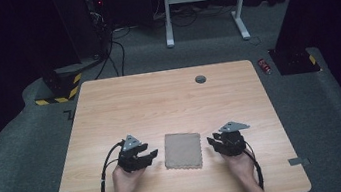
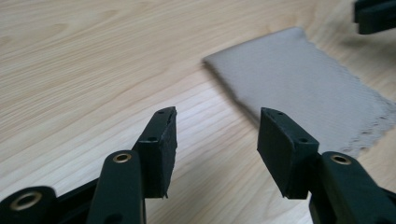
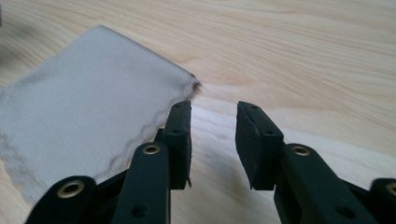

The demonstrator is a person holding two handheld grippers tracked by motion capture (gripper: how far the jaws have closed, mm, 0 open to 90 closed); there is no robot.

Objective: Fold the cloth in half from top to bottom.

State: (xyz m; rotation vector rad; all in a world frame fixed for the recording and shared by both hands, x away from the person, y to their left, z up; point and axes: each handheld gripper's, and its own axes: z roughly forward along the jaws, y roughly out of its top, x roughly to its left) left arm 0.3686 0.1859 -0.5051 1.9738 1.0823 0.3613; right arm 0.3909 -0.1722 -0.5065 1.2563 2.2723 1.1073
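Folded tan cloth (image 1: 182, 150) lies flat on the wooden surface (image 1: 159, 102), near its 6 o'clock edge. Left hand-held gripper (image 1: 152, 154) sits just beside the cloth at its 9 o'clock, jaws apart, nothing between them. Right hand-held gripper (image 1: 211, 141) at cloth's 3 o'clock, jaws parted, empty, just off the cloth edge.
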